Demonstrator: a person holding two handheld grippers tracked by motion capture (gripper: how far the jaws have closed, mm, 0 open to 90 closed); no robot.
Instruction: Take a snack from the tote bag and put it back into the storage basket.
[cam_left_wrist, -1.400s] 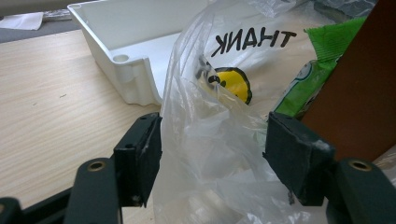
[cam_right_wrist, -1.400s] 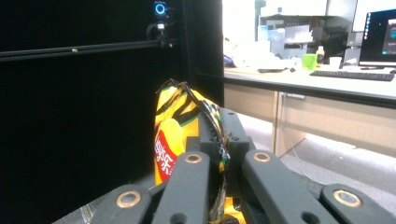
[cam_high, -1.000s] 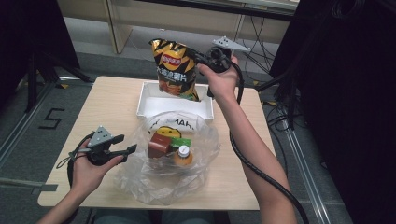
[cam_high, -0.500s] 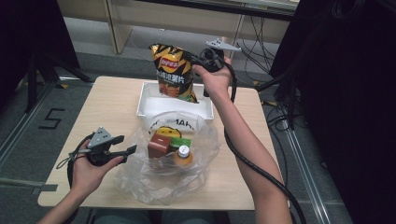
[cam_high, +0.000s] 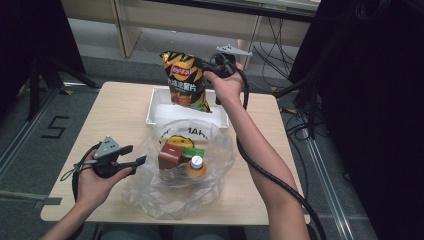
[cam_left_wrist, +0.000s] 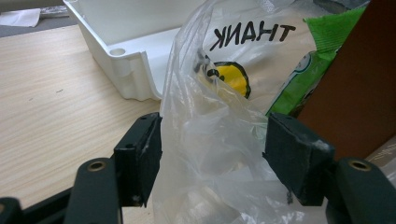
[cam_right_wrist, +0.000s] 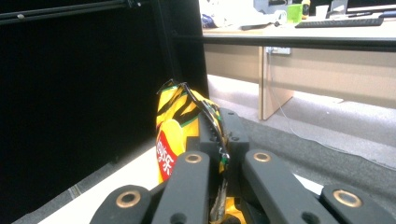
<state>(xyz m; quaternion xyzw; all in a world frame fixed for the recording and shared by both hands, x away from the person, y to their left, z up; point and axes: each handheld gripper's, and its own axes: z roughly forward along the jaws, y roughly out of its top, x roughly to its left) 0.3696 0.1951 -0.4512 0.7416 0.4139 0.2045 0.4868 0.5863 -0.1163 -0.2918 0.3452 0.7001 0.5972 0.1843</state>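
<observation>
Chips (cam_high: 185, 80) are rising a little and drifting leftward compared with a second ago, hanging upright above the white tray (cam_high: 156, 102) with the top seam pinched in the closed right tool (cam_high: 210, 65). By my reading, the step in hand is carrying chips from tray to bag (cam_high: 175, 185), so next they are needing to come down through its mouth beside the brown carton (cam_high: 169, 156) and bottle (cam_high: 196, 167), while the open left tool (cam_high: 134, 156) is straddling the bag's film without clamping it. Print on the bag is reading "THANK"; the chip brand is too blurred to read.
</observation>
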